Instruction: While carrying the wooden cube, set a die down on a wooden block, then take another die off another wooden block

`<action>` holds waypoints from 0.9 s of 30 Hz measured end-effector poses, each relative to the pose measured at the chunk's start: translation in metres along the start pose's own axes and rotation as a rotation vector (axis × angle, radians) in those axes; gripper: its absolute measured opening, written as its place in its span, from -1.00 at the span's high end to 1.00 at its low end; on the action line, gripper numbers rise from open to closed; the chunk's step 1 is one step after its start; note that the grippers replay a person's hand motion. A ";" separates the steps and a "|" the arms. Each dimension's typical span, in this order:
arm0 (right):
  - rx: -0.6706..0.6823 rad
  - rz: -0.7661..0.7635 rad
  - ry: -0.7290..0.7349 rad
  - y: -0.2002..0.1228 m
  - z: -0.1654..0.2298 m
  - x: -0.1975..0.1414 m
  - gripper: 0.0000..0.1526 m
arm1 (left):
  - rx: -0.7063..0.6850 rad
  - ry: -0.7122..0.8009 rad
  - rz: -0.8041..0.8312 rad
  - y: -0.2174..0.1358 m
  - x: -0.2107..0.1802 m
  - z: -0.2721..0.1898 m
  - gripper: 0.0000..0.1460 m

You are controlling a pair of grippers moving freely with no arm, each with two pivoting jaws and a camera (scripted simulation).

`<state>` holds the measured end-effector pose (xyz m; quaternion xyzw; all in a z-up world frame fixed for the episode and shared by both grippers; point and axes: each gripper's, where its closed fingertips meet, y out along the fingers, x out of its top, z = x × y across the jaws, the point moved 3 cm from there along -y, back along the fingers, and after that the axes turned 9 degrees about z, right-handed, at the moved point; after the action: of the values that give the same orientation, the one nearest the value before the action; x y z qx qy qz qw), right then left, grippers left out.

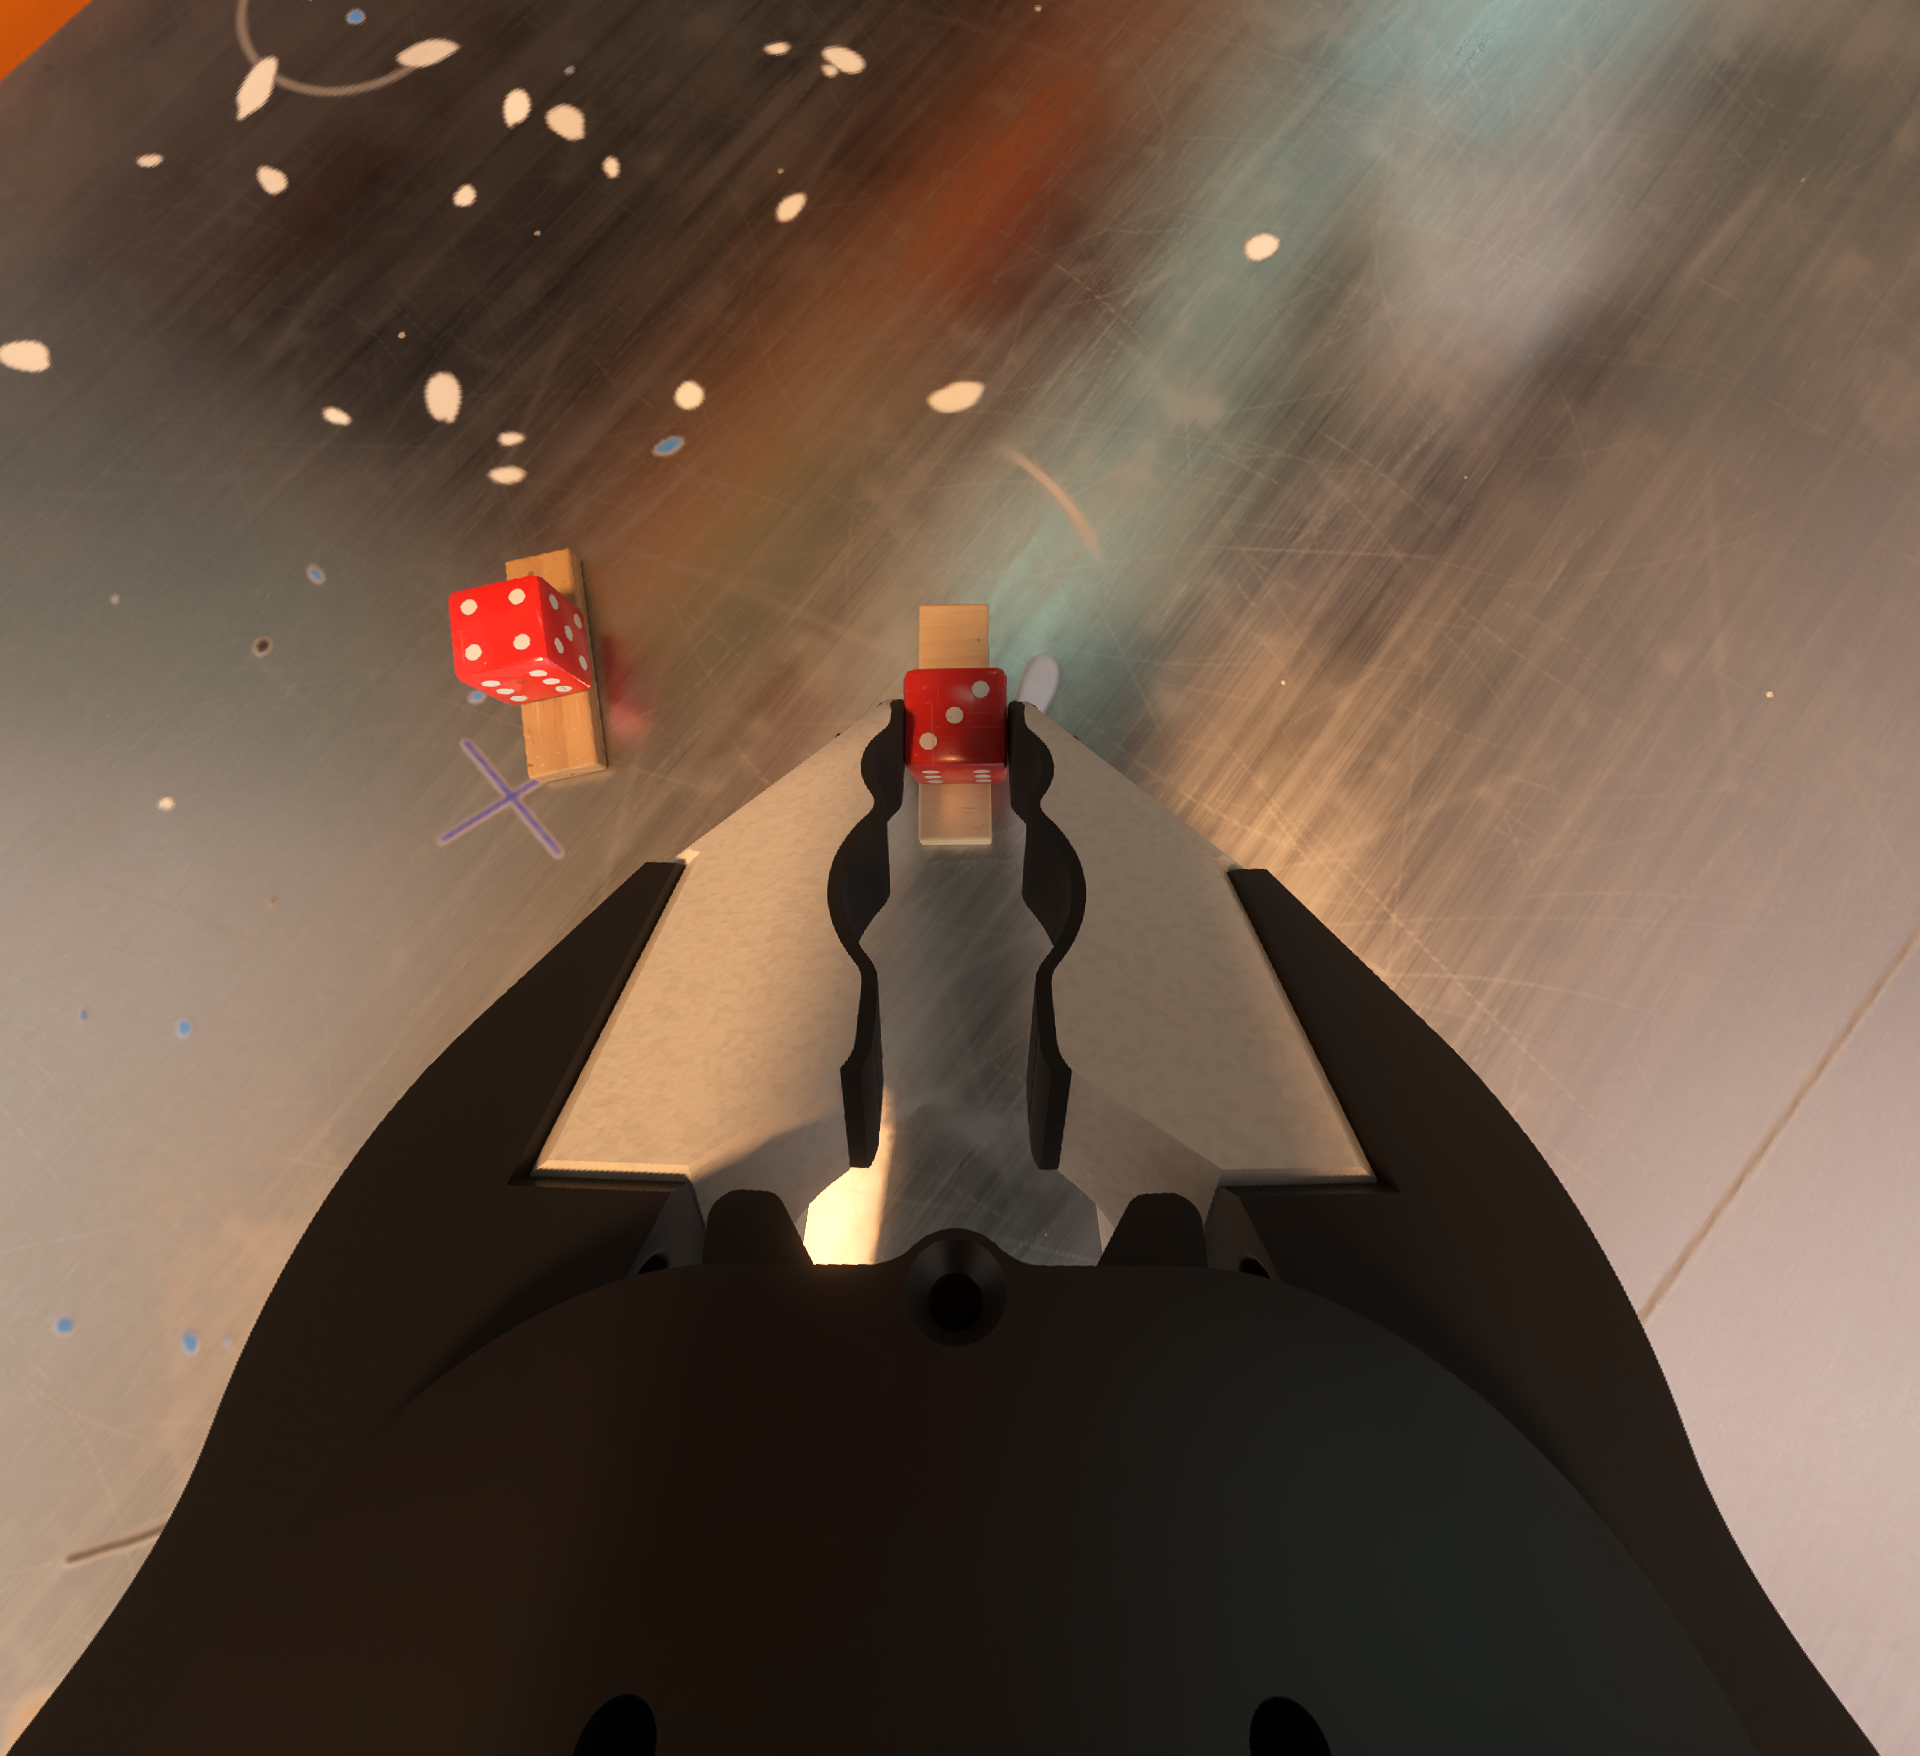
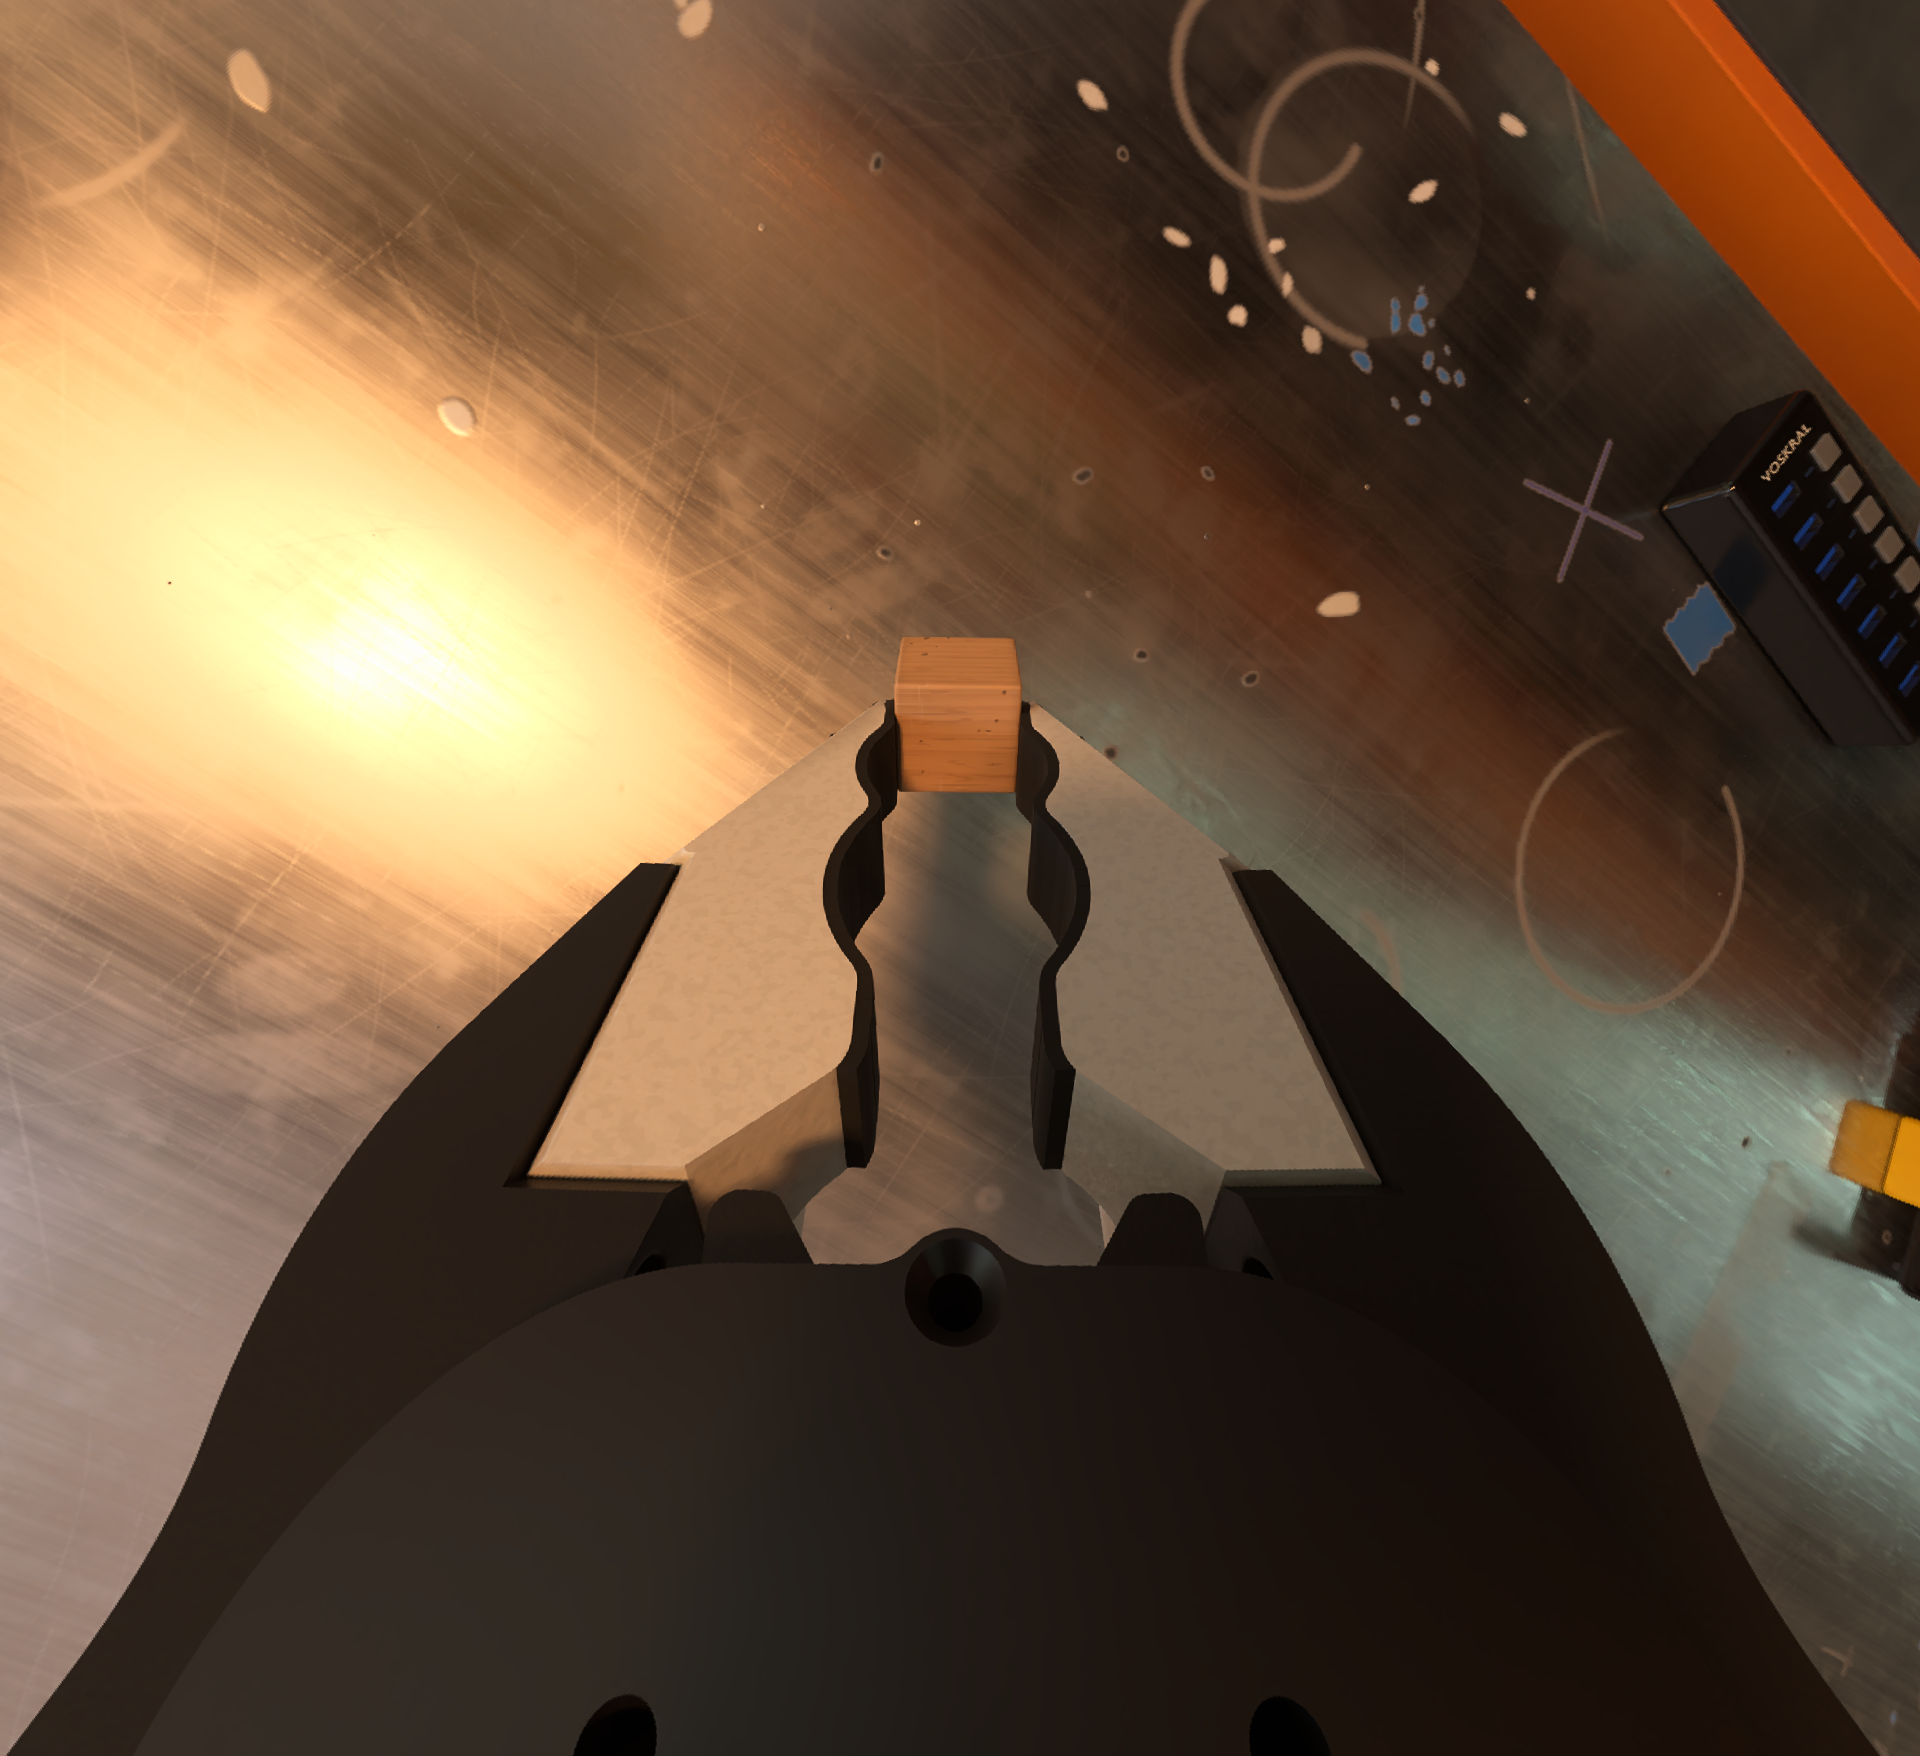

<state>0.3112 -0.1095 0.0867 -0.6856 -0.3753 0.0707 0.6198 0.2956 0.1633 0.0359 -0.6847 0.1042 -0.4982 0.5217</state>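
1. My left gripper [image 1: 955,730] pinches a red die [image 1: 955,724] between its fingertips, one dark pad pressed to each side of it.
2. That die sits directly over a pale wooden block [image 1: 953,636] lying flat on the scratched metal table [image 1: 1351,459]; I cannot tell whether it touches the block's top.
3. To the left, well apart, a second red die [image 1: 520,638] rests on another wooden block [image 1: 561,730], near a purple cross mark [image 1: 506,802].
4. My right gripper [image 2: 956,740] clamps the wooden cube [image 2: 956,714] at its fingertips, held above the table's bright glare.
5. At the right view's far right, a black hub with blue ports [image 2: 1813,563] lies beside the orange table edge [image 2: 1662,106], and a yellow object [image 2: 1875,1150] peeks in lower down.
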 end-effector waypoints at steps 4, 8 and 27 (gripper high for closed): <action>-0.004 -0.001 0.008 0.003 -0.005 0.004 0.72 | -0.002 -0.001 -0.001 0.000 0.000 0.000 0.74; 0.001 0.008 0.009 0.008 -0.014 0.012 0.72 | -0.004 -0.001 -0.001 0.000 0.000 0.000 0.74; 0.016 0.015 0.024 0.039 -0.070 0.058 0.72 | -0.016 0.003 -0.007 0.001 0.002 0.000 0.74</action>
<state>0.4089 -0.1285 0.0887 -0.6841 -0.3620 0.0700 0.6294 0.2969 0.1611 0.0360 -0.6886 0.1065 -0.5002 0.5141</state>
